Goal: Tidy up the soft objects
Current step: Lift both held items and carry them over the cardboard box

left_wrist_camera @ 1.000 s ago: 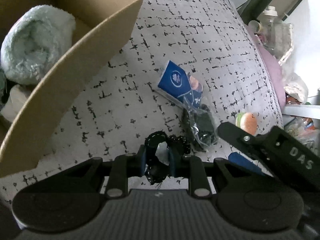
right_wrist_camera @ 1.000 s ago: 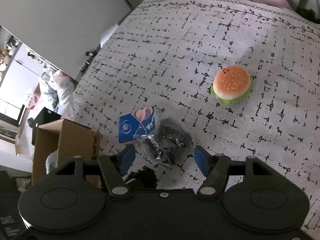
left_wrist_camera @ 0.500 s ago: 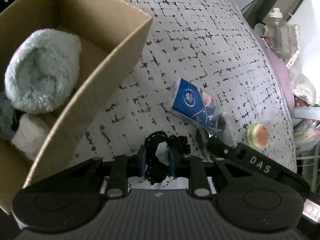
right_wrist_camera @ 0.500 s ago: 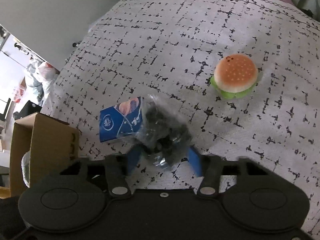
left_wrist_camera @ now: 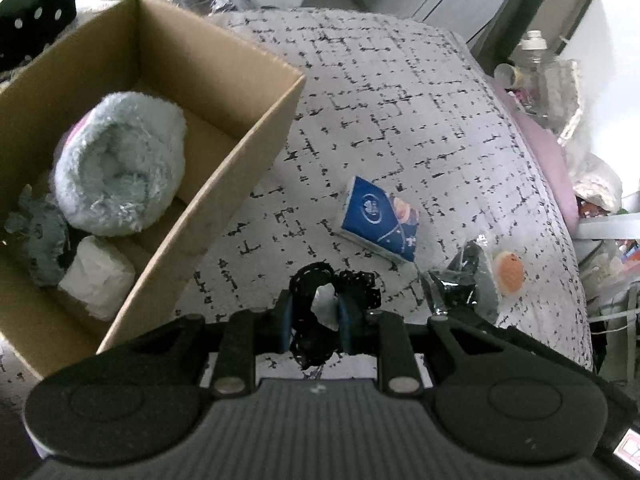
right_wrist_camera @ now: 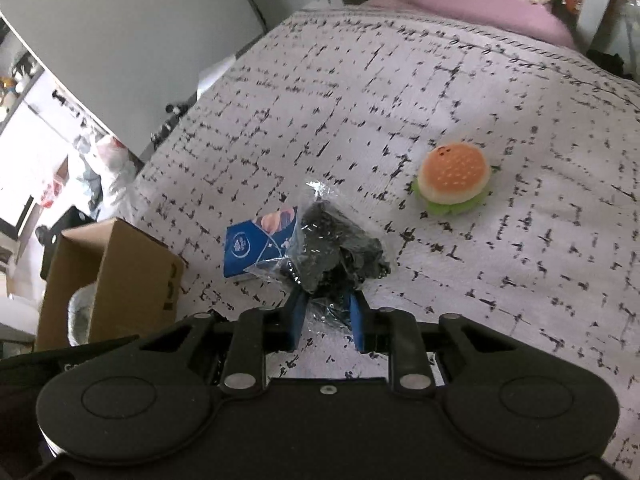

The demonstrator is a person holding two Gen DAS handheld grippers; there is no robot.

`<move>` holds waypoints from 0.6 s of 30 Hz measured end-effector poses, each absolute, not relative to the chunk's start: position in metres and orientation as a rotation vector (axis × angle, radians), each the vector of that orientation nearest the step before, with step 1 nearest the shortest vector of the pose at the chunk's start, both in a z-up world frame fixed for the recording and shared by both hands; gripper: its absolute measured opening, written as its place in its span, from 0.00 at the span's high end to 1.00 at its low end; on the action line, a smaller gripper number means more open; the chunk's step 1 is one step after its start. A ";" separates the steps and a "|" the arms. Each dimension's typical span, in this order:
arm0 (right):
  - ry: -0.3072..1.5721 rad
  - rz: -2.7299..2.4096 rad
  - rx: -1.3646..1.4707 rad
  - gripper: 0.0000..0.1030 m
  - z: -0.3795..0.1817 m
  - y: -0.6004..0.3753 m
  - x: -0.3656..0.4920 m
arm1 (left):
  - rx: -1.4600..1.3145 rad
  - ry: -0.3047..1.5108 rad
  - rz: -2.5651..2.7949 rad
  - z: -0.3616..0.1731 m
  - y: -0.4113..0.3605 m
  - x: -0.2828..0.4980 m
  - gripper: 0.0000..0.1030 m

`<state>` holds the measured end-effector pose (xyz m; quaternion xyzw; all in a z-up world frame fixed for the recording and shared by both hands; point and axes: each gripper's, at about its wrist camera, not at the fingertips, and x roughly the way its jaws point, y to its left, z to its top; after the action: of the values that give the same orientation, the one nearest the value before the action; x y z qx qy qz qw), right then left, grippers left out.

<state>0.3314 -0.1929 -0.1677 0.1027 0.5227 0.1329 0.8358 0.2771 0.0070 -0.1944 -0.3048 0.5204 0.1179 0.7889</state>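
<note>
My left gripper [left_wrist_camera: 316,322] is shut on a black lace scrunchie [left_wrist_camera: 310,280], held above the bed beside the open cardboard box [left_wrist_camera: 240,152]. The box holds a fluffy pale blue plush [left_wrist_camera: 120,164], a grey scrunchie [left_wrist_camera: 40,236] and a white soft block [left_wrist_camera: 96,276]. My right gripper [right_wrist_camera: 326,318] is shut on a clear plastic bag of black items [right_wrist_camera: 332,248], lifted off the bed; the bag also shows in the left wrist view [left_wrist_camera: 460,276]. A blue tissue pack [left_wrist_camera: 380,224] and a hamburger plush [right_wrist_camera: 454,178] lie on the bedspread.
The bed is covered by a white spread with black dashes [right_wrist_camera: 400,92]. A pink pillow edge [right_wrist_camera: 480,12] lies at the far end. Clutter with a plastic bottle [left_wrist_camera: 536,56] stands beyond the bed's right side. A black dotted cushion [left_wrist_camera: 36,12] sits behind the box.
My right gripper closed on the plastic bag of black items and lifted it. My left gripper, still holding the scrunchie, rose and pulled back, bringing more of the box into view.
</note>
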 end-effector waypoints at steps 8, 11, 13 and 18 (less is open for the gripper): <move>1.039 0.256 0.277 0.77 -0.148 -0.211 0.310 | -0.625 1.074 0.220 -0.167 -0.001 0.264 0.79; 1.006 0.260 0.281 0.77 -0.141 -0.213 0.301 | -0.622 1.061 0.203 -0.157 -0.002 0.258 0.79; 0.982 0.255 0.278 0.77 -0.134 -0.214 0.293 | -0.619 1.047 0.195 -0.150 -0.001 0.253 0.79; 0.905 0.272 0.292 0.77 -0.114 -0.216 0.275 | -0.622 1.010 0.185 -0.131 0.006 0.240 0.79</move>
<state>0.2747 -0.2159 -0.1138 0.1401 0.4345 0.1307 0.8801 0.2404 0.0060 -0.1307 -0.2928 0.4753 0.0873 0.8251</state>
